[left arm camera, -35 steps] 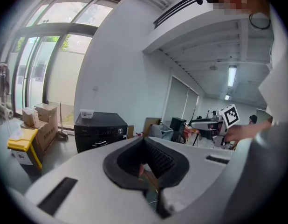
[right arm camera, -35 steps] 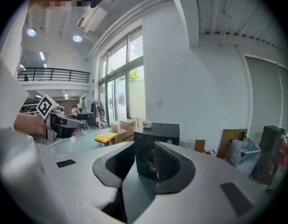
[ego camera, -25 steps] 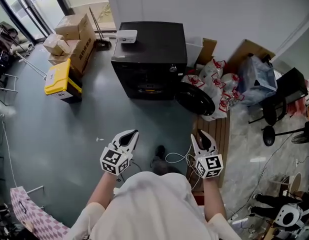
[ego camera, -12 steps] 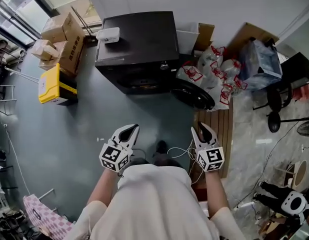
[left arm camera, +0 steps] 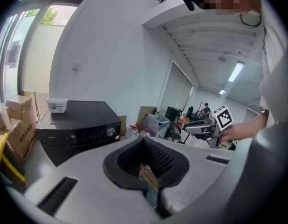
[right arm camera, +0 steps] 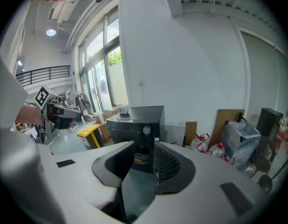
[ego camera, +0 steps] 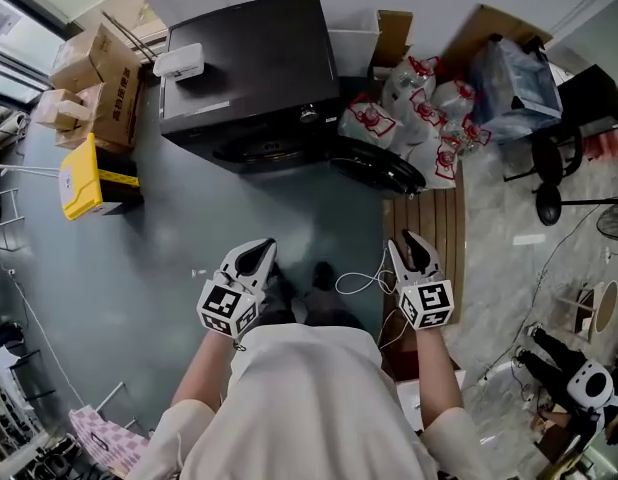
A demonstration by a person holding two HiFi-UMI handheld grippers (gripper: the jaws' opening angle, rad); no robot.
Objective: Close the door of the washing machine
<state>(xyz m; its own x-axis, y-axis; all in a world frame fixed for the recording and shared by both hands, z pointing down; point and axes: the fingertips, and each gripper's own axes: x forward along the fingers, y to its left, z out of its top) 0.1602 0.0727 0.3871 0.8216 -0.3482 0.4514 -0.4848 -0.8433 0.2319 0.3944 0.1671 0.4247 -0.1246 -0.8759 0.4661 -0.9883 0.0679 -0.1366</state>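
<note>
Black washing machine [ego camera: 259, 68], door [ego camera: 381, 170] open, carries a white box [ego camera: 179, 61].

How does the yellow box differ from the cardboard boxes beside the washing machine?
The yellow box is yellow with a dark base; the cardboard boxes are brown. The yellow box stands alone; the cardboard boxes are stacked. Both sit on the grey floor beside the washing machine.
</note>
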